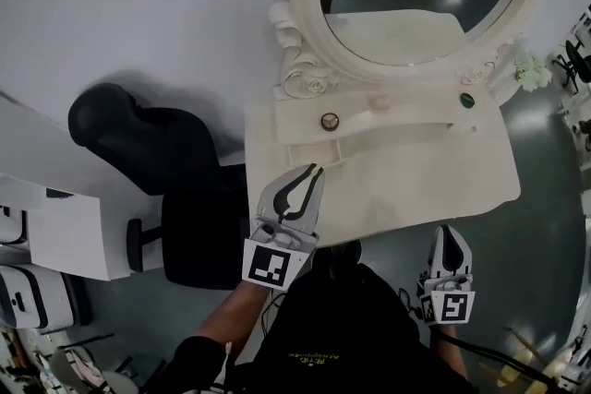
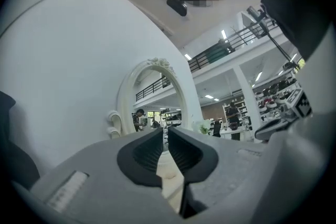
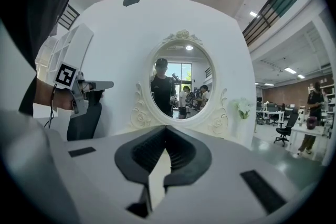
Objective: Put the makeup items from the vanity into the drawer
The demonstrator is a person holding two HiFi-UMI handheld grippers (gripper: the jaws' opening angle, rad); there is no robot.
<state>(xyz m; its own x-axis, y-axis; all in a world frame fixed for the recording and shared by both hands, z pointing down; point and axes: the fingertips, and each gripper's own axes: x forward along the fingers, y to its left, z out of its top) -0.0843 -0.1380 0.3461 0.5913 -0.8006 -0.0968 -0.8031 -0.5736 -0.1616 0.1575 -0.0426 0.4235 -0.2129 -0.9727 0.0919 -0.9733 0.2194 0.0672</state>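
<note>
Three small makeup items sat in a row on the low shelf (image 1: 417, 113) right under the mirror (image 1: 420, 5): a dark-rimmed pot (image 1: 330, 121) below the mirror's left edge, a pale pot (image 1: 379, 102) approx. under its middle, and a green-topped pot (image 1: 467, 101) below its right edge. None of them was touched.

The left claw (image 1: 315, 171) hung over the cream surface (image 1: 416, 171), in front of the mirror and toward its left side, tips aimed at the dark-rimmed pot but apart from it. Its jaws were pressed nearly together, only a thin slit between the pads, w/ nothing in it.

The right claw (image 1: 447, 233) was further from the mirror, at the surface's front edge on the right side, jaws pressed together at the tips and empty.

A line ran along the front of the shelf below the mirror; possibly the drawer's edge, but the head view was too small to be sure.

A black chair (image 1: 175, 171) stood left of the mirror, beside the surface. White flowers (image 1: 531, 69) sat at the mirror's lower right.
</note>
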